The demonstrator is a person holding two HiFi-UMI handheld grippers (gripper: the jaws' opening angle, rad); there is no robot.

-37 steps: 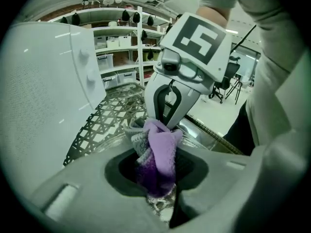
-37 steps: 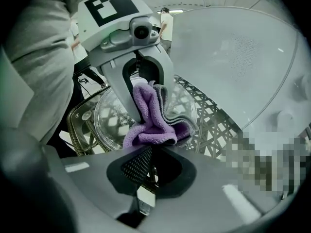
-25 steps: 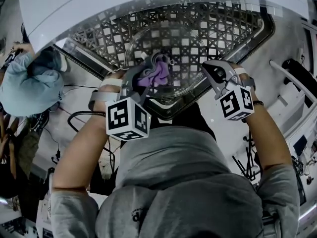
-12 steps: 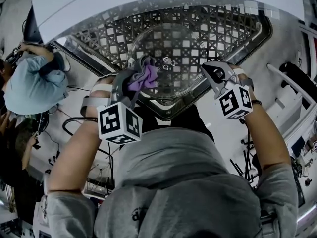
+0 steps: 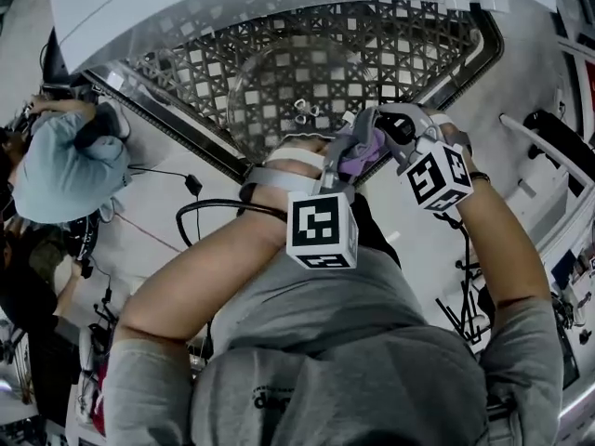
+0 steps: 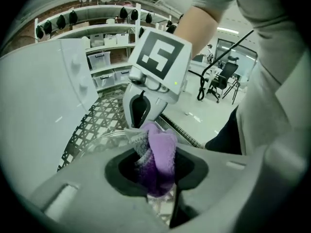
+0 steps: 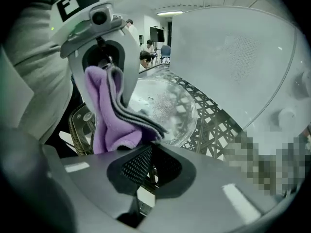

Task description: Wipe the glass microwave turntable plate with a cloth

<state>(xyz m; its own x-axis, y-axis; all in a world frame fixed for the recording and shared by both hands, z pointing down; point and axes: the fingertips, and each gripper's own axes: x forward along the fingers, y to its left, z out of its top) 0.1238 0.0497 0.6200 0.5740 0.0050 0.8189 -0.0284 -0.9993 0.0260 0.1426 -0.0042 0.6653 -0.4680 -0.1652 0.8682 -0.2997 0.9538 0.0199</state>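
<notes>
The clear glass turntable plate (image 5: pixel 288 91) lies over a lattice tabletop (image 5: pixel 177 63). My right gripper (image 5: pixel 395 130) is at the plate's near right rim and looks shut on that edge; in the right gripper view the rim (image 7: pixel 167 130) runs down into the jaws. My left gripper (image 5: pixel 358 145) is shut on a folded purple cloth with a grey striped edge (image 5: pixel 365 153), pressed right beside the right gripper at the rim. The cloth (image 6: pixel 159 152) fills the left jaws. In the right gripper view the cloth (image 7: pixel 109 113) hangs over the plate (image 7: pixel 165 103).
A white curved panel (image 5: pixel 204 3) rises behind the lattice top. A person in a light blue cap (image 5: pixel 56 170) is at the left, with cables (image 5: pixel 191 214) on the floor. Shelves with bins (image 6: pixel 107 57) and an office chair (image 6: pixel 219 79) stand further off.
My left gripper has carried the cloth rightward from the plate's near left rim to beside the right gripper. The right gripper has stayed at the rim.
</notes>
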